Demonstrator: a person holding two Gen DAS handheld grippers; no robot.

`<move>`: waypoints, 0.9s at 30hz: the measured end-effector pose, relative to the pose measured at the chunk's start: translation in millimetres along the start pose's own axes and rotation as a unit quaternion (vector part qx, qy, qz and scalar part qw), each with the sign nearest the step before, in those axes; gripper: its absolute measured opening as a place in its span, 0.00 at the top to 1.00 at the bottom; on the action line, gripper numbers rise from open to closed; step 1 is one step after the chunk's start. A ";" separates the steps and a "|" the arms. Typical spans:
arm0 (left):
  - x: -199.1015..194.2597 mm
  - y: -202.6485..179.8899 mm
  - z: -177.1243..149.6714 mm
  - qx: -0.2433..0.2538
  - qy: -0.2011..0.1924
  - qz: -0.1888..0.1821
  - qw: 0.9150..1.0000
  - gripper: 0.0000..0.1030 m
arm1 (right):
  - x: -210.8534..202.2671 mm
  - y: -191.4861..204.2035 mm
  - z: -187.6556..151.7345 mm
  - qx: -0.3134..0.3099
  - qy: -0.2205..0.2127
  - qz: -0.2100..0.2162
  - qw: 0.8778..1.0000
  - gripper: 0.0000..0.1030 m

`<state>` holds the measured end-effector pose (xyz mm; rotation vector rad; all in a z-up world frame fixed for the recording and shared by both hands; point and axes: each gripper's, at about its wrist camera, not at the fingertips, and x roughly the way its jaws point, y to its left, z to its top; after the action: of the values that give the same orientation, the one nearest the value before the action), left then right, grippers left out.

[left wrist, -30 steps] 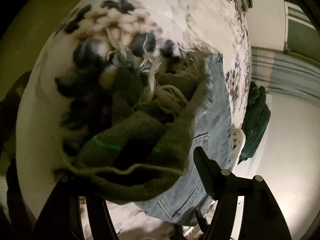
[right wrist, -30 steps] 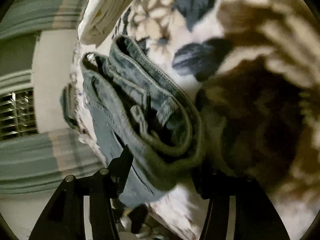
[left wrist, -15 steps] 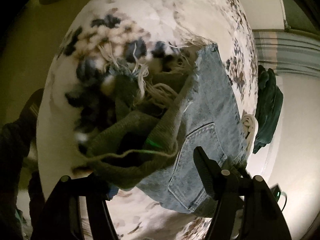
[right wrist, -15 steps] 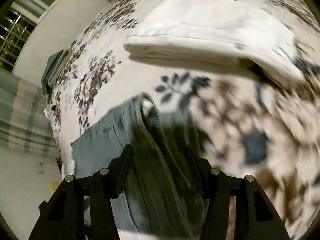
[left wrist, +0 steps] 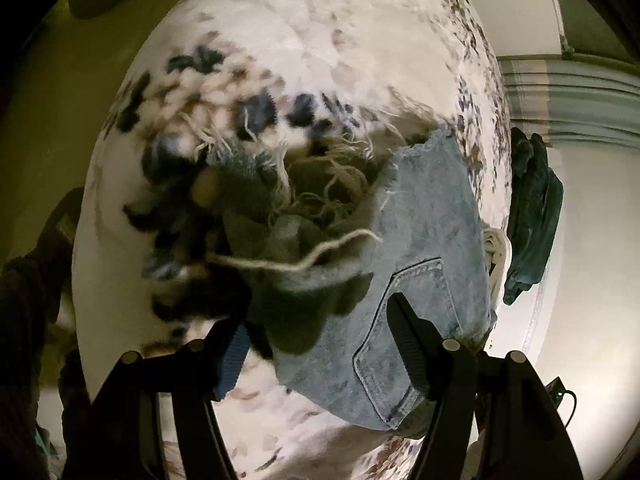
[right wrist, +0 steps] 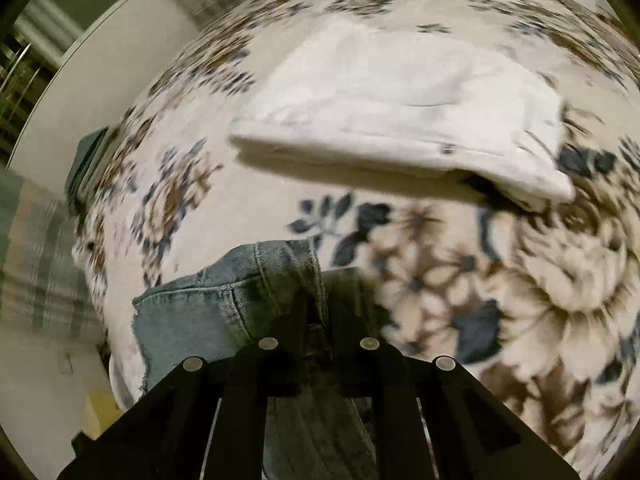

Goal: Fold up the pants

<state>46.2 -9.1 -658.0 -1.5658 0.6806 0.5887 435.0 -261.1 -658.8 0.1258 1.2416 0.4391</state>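
Light blue jeans point(left wrist: 424, 240) with frayed hems lie partly folded on a floral bedspread point(left wrist: 300, 48). In the left wrist view my left gripper point(left wrist: 316, 320) is open, its fingers on either side of a bunched, shadowed denim fold with loose threads; a back pocket shows by the right finger. In the right wrist view my right gripper point(right wrist: 316, 320) is shut on a seamed edge of the jeans point(right wrist: 224, 300), which hang below the fingers.
A folded white garment point(right wrist: 400, 120) lies on the bedspread point(right wrist: 540, 300) beyond the right gripper. A dark green garment point(left wrist: 532, 216) hangs at the bed's edge by a striped curtain point(left wrist: 572, 100). A pale wall and floor lie past the bed's edge.
My right gripper has closed from wide open onto the jeans' edge and swung up toward the white garment. The left view has pulled back, showing more of the pocket.
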 end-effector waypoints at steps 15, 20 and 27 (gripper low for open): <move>12.4 8.9 4.9 -0.033 -0.001 -0.014 0.999 0.37 | -15.8 -83.5 -111.4 0.180 0.111 0.127 0.969 0.25; 15.8 10.4 6.6 -0.055 -0.001 -0.020 0.998 0.37 | 30.5 -78.3 -135.7 0.230 0.095 0.195 0.949 0.25; 9.0 -10.1 2.6 -0.005 -0.017 -0.007 1.000 0.78 | 39.6 -64.3 -134.7 0.268 0.041 0.172 0.947 0.62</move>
<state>59.8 -6.7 -657.7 -1.5642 0.6413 0.6086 335.6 -323.5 -759.1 0.8055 1.4020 0.3981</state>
